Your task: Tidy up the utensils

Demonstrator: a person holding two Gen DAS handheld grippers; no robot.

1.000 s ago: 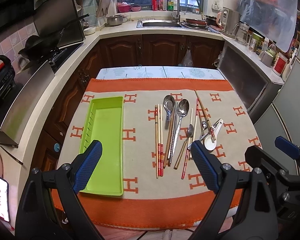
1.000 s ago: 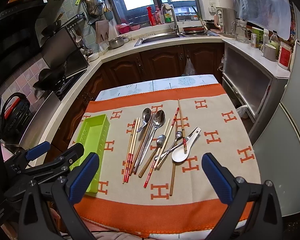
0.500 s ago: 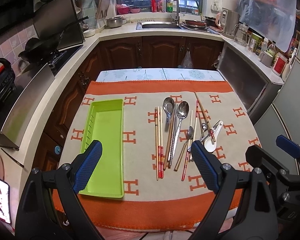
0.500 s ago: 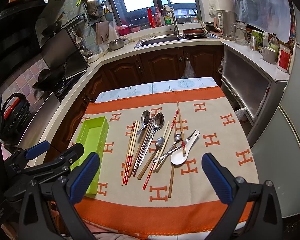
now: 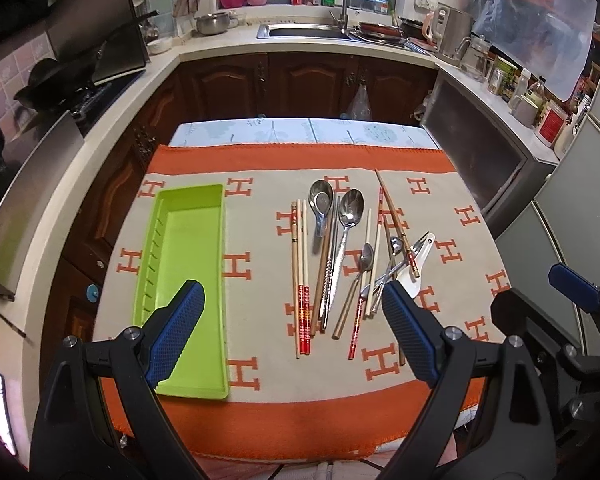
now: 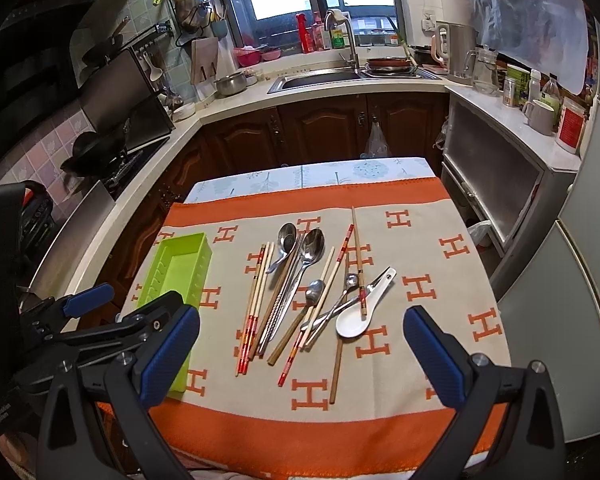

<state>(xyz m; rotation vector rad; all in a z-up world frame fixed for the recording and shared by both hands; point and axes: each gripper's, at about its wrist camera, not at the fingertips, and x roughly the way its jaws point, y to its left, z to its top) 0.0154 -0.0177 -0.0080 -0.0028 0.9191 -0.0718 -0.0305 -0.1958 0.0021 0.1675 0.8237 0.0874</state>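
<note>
A loose heap of utensils lies mid-table on the orange and beige cloth: red-tipped chopsticks (image 5: pixel 302 280), metal spoons (image 5: pixel 350 216) and a white ceramic spoon (image 5: pixel 414 276). Left of them sits an empty green tray (image 5: pixel 180 240). My left gripper (image 5: pixel 291 287) hovers open above the near side of the table, one finger over the tray, the other over the heap's right edge. My right gripper (image 6: pixel 300 316) is open too, held above the heap, with the chopsticks (image 6: pixel 256 300), white spoon (image 6: pixel 356 320) and tray (image 6: pixel 180 264) ahead. Nothing is held.
The table (image 5: pixel 300 130) stands in a kitchen, with dark cabinets and a sink (image 5: pixel 304 32) behind, a stove with a wok (image 5: pixel 52 88) on the left, and a counter with jars (image 5: pixel 540 112) and a fridge on the right. Bare cloth lies between tray and heap.
Both views shifted slightly as the grippers drifted above the table. The utensils and tray stayed in place, and both grippers remained open.
</note>
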